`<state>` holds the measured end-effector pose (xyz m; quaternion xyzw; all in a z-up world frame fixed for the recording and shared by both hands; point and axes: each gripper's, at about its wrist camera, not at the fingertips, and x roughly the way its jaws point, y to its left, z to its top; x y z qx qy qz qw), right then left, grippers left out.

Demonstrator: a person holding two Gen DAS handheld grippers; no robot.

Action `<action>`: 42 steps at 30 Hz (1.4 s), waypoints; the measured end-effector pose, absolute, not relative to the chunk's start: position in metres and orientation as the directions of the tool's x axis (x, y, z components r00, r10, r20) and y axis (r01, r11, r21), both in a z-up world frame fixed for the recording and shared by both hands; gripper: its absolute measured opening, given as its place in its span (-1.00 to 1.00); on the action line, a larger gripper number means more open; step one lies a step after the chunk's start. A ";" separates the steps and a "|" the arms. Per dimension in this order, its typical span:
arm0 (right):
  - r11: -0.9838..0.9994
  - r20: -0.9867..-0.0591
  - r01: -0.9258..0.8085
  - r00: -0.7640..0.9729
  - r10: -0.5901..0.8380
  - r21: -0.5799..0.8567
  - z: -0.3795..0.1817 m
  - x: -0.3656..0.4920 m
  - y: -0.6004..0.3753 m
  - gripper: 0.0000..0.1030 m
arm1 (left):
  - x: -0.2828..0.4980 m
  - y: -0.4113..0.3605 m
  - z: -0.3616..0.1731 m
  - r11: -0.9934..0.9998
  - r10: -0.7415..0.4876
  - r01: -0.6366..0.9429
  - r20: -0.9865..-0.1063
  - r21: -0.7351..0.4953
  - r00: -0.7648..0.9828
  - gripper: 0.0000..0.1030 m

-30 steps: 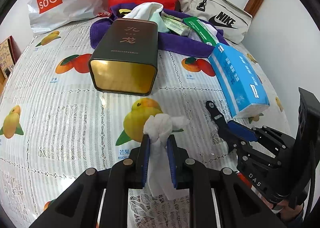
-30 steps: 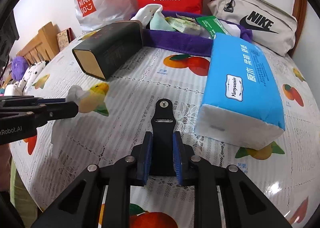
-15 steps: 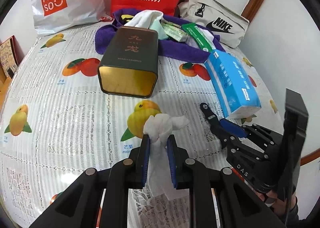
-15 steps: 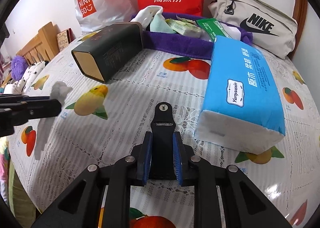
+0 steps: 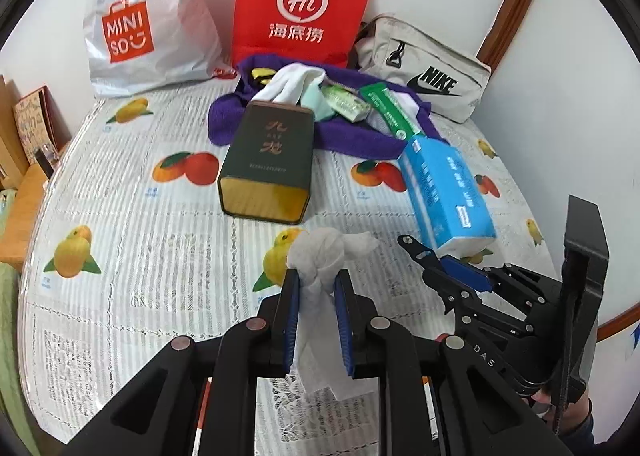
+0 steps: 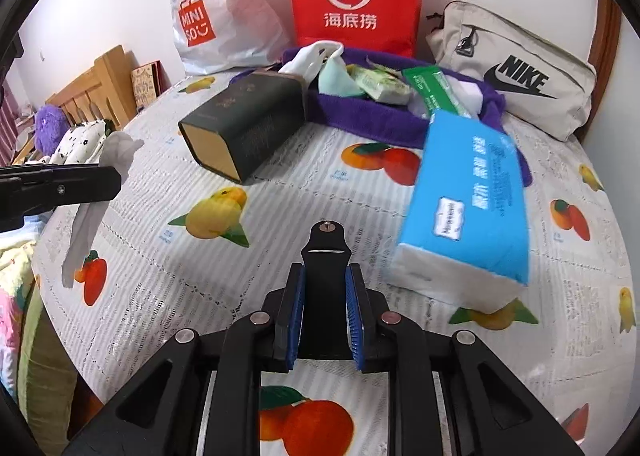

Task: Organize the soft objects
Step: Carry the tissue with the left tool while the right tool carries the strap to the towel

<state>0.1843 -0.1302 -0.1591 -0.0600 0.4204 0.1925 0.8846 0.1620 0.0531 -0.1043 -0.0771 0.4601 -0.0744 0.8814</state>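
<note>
A knotted white tissue (image 5: 320, 252) is clamped between the blue pads of my left gripper (image 5: 316, 276), its tail hanging below the jaws, above the fruit-print tablecloth (image 5: 132, 216). In the right wrist view the same tissue (image 6: 116, 152) hangs from the left gripper (image 6: 80, 180) at the left edge. My right gripper (image 6: 325, 276) is shut on a black flat piece (image 6: 326, 244) with a screw at its tip. It also shows in the left wrist view as the right gripper (image 5: 460, 268) at the lower right. A purple towel (image 5: 352, 136) holding several soft items lies at the back.
A dark green tin (image 5: 268, 160) lies on its side mid-table. A blue tissue pack (image 5: 448, 192) lies right of it. A Miniso bag (image 5: 140, 28), a red paper bag (image 5: 300, 8) and a Nike pouch (image 5: 428, 72) line the wall. A wooden bed frame (image 6: 92, 84) stands left.
Both grippers have lifted away from the table, the left one more, so the tablecloth looks farther off. Tissue and black piece stay gripped as before.
</note>
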 end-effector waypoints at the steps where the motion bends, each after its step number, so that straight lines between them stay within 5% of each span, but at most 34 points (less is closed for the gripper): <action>1: 0.920 -0.762 -0.388 0.579 0.290 0.056 -0.156 0.183 -0.133 -0.60 | 0.161 0.051 -0.102 0.978 -0.200 0.062 -0.799 -0.200 0.568 -0.67; 42: 0.946 -0.685 -0.309 0.668 0.290 0.099 -0.081 0.257 -0.178 -0.60 | 0.255 0.045 -0.039 0.980 -0.192 0.086 -0.742 -0.180 0.642 -0.67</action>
